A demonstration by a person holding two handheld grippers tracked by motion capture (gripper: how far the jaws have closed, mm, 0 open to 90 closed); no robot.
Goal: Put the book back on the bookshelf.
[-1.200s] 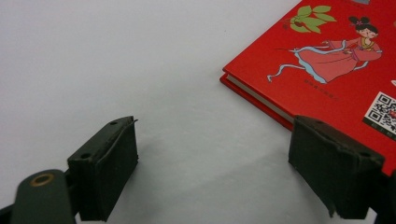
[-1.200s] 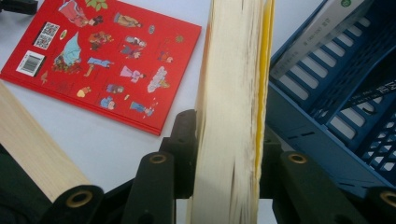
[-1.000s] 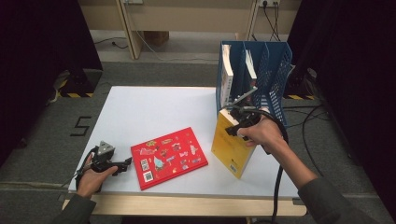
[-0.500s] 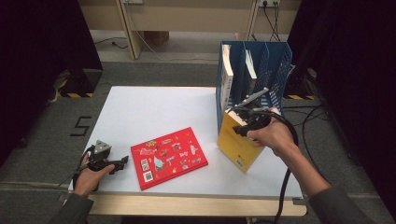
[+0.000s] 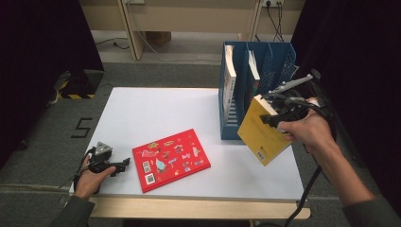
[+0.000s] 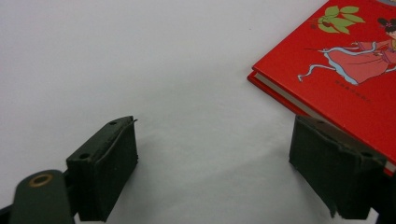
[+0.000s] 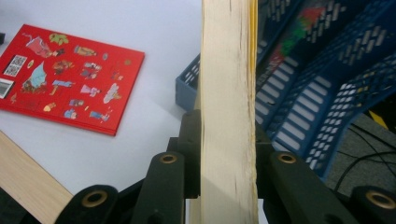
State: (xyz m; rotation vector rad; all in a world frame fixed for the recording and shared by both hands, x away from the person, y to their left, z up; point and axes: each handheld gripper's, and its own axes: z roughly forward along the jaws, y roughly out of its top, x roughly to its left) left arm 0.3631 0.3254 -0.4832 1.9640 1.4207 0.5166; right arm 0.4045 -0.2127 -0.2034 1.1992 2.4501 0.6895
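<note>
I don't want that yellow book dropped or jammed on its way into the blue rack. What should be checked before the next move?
1. Right gripper clamped on yellow book: ok.
2. Book clear of the table: ok, held tilted in the air.
3. Free slot in the blue file rack: cannot tell; two books already stand in it.
4. Left gripper out of the way: ok, open, low beside the red book.
5. Book edge lined up with a slot: not ok, tilted.

Fingers clamp a book's page edge; blue rack behind, slightly blurred.
</note>
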